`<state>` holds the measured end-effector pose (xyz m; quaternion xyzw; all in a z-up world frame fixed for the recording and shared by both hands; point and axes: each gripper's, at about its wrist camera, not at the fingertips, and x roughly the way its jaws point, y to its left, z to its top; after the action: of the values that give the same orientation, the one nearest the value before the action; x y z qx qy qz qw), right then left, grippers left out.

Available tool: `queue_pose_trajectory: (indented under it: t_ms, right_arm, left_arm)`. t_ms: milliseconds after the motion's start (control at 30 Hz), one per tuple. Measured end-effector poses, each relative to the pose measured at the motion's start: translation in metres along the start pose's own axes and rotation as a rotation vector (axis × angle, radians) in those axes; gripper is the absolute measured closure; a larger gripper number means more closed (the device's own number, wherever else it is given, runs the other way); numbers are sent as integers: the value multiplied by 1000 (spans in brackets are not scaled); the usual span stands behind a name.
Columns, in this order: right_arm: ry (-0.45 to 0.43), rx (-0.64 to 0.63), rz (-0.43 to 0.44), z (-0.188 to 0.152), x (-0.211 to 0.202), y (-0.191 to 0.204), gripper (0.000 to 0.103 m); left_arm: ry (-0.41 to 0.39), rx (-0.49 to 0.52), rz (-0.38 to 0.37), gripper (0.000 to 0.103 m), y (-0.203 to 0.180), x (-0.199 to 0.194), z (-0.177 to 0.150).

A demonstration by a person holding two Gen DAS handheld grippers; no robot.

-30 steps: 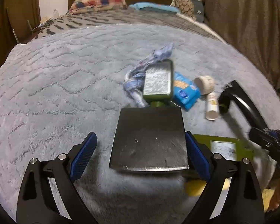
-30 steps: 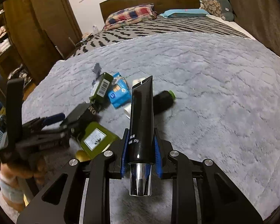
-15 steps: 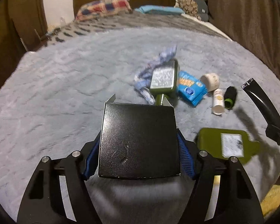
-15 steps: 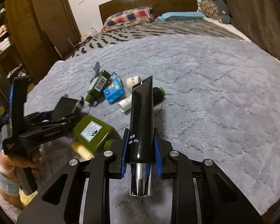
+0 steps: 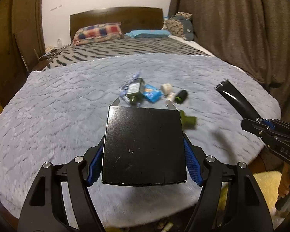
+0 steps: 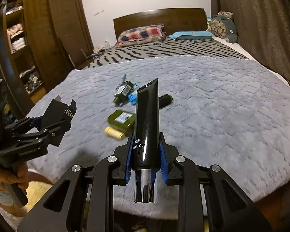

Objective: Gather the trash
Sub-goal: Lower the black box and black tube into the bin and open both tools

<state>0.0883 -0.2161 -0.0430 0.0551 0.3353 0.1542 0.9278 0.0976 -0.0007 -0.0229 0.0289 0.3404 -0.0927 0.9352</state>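
Note:
My left gripper is shut on a flat black box and holds it above the near edge of the grey blanket; the box also shows in the right wrist view. My right gripper is shut on a black tube with a silver cap, also in the left wrist view. On the blanket lie a dark green bottle, a blue packet, a flat olive bottle, a yellow cylinder, a black roll with a green end and a white tube.
The bed runs back to a striped sheet, pillows and a wooden headboard. A wooden wardrobe stands at the left. Brown curtains hang at the right. A yellow mat lies on the floor below the bed's near edge.
My left gripper closed on the black box and lifted it back from the blanket. Both grippers have pulled back toward the bed's near edge. The right gripper still holds the tube.

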Motion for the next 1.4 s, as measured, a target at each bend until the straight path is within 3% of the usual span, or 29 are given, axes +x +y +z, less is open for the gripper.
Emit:
queue_pose_trajectory:
  t_ms: [267,567,1033,1400]
  right_arm:
    - [-20,4,1,-40,-40,6,78]
    - [48,1,6,-90,-46,15,78]
    - [256,-28,28,-154,1,35,78]
    - [429,10,30,-197,45,24,79]
  left_arm:
    - [-19,-9,-23,35,-16,-43,-49]
    - [39,-11,-28,34,-27,-49,-99]
    - [270,-19,-38,34,-29,7,-176]
    - [442,-25,-55,34,-29,57,-225]
